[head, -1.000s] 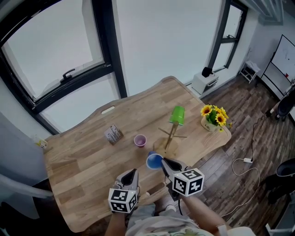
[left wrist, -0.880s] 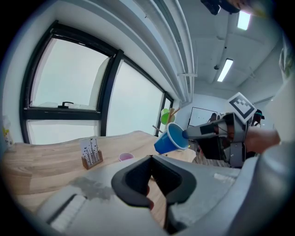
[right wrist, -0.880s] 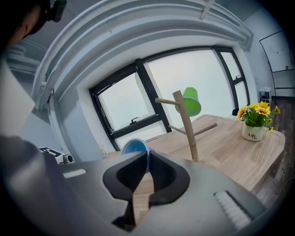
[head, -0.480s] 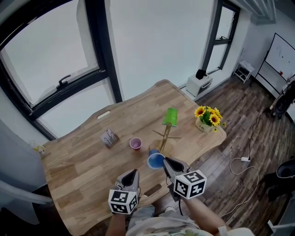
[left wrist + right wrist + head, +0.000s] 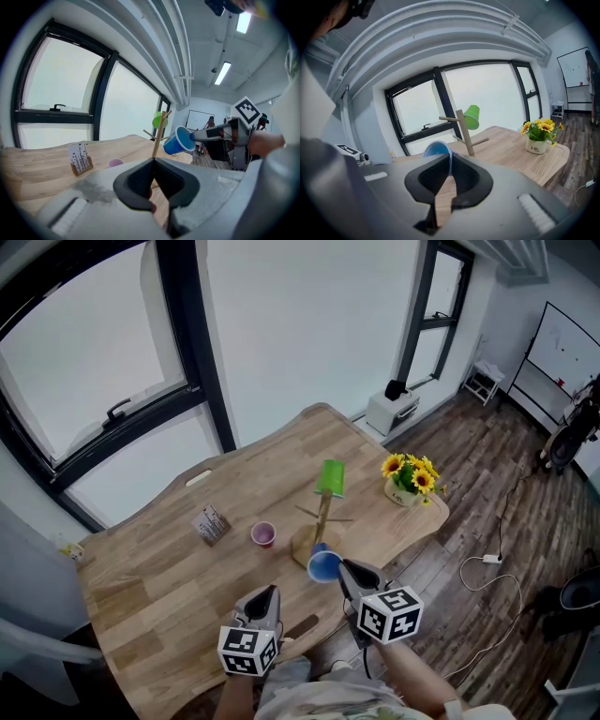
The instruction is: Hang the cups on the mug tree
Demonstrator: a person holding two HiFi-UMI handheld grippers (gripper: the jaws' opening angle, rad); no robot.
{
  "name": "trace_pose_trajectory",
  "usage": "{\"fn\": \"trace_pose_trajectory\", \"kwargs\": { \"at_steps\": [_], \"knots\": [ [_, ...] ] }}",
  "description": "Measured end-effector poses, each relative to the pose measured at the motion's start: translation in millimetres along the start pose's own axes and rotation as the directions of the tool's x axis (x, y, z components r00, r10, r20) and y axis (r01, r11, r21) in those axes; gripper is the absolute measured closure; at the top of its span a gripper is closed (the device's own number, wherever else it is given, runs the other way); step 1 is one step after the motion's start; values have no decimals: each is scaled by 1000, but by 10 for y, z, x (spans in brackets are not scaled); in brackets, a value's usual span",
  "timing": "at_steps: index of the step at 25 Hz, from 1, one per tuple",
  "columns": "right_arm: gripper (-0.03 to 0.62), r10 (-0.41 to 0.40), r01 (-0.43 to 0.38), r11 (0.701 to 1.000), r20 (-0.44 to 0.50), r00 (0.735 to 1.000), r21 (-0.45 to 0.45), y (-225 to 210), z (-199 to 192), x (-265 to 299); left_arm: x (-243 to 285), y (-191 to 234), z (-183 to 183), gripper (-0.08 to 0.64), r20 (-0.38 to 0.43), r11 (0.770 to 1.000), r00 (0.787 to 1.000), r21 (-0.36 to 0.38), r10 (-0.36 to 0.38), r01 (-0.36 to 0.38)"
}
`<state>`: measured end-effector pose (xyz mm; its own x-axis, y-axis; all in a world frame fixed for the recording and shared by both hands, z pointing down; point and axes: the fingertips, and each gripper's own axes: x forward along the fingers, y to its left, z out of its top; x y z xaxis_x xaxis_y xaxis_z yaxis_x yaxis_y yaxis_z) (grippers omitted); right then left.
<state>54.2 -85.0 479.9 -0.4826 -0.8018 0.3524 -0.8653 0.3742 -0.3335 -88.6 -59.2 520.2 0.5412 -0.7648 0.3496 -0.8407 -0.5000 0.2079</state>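
Note:
A wooden mug tree (image 5: 322,518) stands on the table (image 5: 169,568) with a green cup (image 5: 330,478) hung on its top peg. My right gripper (image 5: 339,568) is shut on the rim of a blue cup (image 5: 323,566), held in the air just in front of the tree's base. In the right gripper view the blue cup (image 5: 437,150) sits at the jaw tips, with the mug tree (image 5: 464,132) and green cup (image 5: 472,116) beyond. A pink cup (image 5: 262,534) stands upright left of the tree. My left gripper (image 5: 265,594) is shut and empty, near the table's front edge.
A small card holder (image 5: 210,522) stands left of the pink cup. A pot of sunflowers (image 5: 406,478) sits at the table's right end. Large windows rise behind the table. A cable and plug (image 5: 489,560) lie on the wooden floor at right.
The right gripper has carried the blue cup up and toward the mug tree. The left gripper has stayed low at the front edge, shifting only slightly.

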Motion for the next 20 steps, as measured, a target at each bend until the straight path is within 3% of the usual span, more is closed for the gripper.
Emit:
{"fn": "trace_pose_trajectory", "kwargs": {
  "at_steps": [20],
  "knots": [
    [575,-170,170,985,26,985,-7,-749,142,-254,378,-269,114,558,-15,997,998,27,-68,68]
  ]
}}
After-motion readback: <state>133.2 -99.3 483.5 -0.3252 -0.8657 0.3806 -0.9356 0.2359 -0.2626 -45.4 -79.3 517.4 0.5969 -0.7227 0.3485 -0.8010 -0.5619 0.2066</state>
